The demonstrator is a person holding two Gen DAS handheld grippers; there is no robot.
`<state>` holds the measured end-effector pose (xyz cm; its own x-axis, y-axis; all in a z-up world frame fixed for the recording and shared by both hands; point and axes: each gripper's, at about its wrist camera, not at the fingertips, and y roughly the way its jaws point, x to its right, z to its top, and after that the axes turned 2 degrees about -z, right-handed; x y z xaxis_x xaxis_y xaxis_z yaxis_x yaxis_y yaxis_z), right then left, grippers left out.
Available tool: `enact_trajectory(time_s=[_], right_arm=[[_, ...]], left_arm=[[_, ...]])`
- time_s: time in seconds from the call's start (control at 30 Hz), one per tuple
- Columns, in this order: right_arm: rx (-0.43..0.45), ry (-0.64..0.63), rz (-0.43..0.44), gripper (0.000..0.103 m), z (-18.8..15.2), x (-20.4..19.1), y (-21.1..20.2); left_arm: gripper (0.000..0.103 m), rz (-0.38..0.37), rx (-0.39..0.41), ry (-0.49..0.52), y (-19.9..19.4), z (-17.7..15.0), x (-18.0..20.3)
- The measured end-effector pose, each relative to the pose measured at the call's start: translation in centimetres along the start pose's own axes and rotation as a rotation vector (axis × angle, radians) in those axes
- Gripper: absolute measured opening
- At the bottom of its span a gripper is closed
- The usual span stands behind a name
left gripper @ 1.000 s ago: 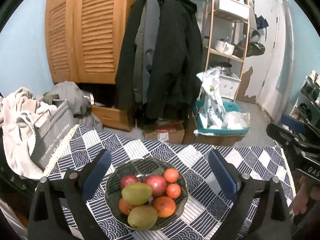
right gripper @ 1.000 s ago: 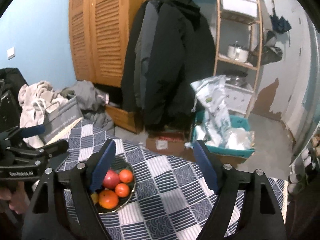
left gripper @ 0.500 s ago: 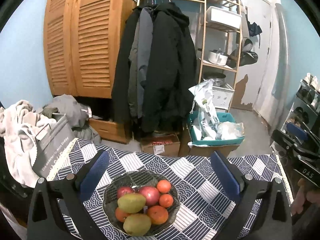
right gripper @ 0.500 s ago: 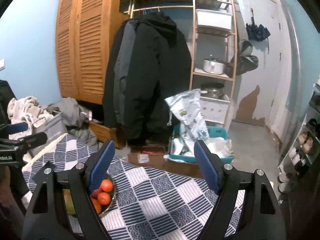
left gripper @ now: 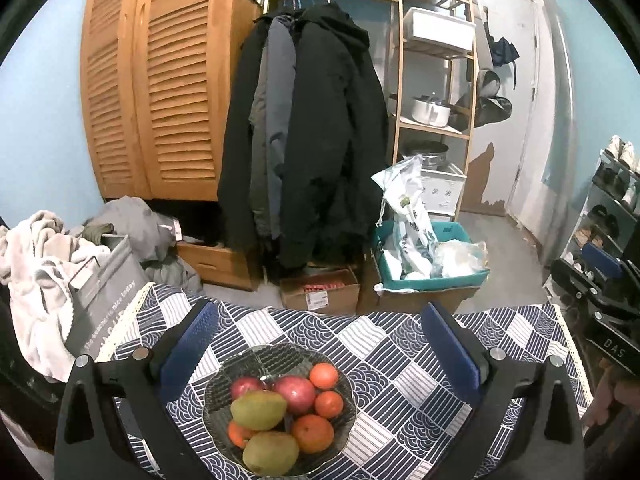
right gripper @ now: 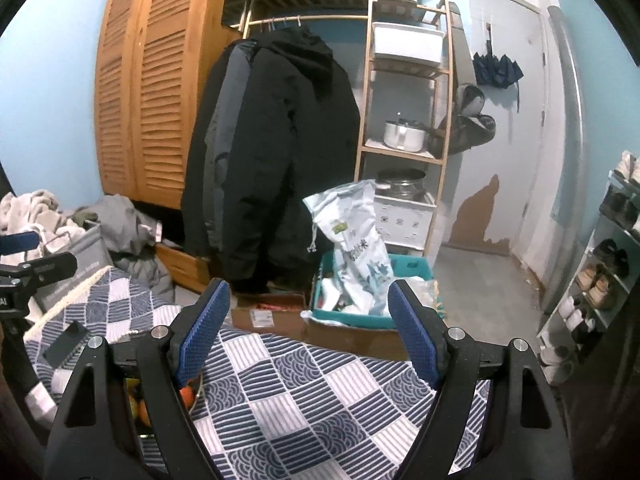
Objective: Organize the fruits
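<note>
Here, over a blue-checked surface: left gripper released above the fruit bowl at 6 o'clock; right gripper released, empty. At 12 o'clock, dark coats, louvered wardrobe.

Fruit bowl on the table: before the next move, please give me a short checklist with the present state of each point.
1. Left gripper open, holding nothing: ok.
2. Right gripper open, holding nothing: ok.
3. Bowl sits between the left fingers in view: ok.
4. All fruit lies inside the bowl, green fruit on top: ok.
5. Bowl visible from the right wrist: not ok, mostly hidden.
6. Destination for fruit: cannot tell.
</note>
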<state>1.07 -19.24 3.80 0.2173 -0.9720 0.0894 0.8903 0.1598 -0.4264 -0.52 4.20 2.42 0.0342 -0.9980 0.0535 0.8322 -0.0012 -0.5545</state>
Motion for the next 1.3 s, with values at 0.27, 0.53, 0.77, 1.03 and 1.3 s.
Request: enact_trajectory(time_s=[0.27,0.53,0.77,1.03,1.3], right_arm=[[-0.004,0.003,0.002,0.080,-0.12,0.31,-0.15],[-0.003,0.005,0.000,0.080,-0.11,0.51,-0.24],[-0.003,0.003,0.000,0.080,-0.14,0.42,-0.19],[-0.003,0.004,-0.001,0.080,-0.12,0.41,-0.23],[-0.003,0.003,-0.001,0.080,-0.10,0.45,-0.30]], left_arm=[[0.102,0.004,0.013,0.005,-0.02,0.13,0.13],[0.102,0.004,0.012,0.004,-0.20,0.10,0.24],[0.102,0.007,0.014,0.002,-0.29,0.13,0.29],[0.102,0.006,0.012,0.003,-0.34,0.21,0.26],[0.102,0.005,0.015,0.003,-0.52,0.21,0.15]])
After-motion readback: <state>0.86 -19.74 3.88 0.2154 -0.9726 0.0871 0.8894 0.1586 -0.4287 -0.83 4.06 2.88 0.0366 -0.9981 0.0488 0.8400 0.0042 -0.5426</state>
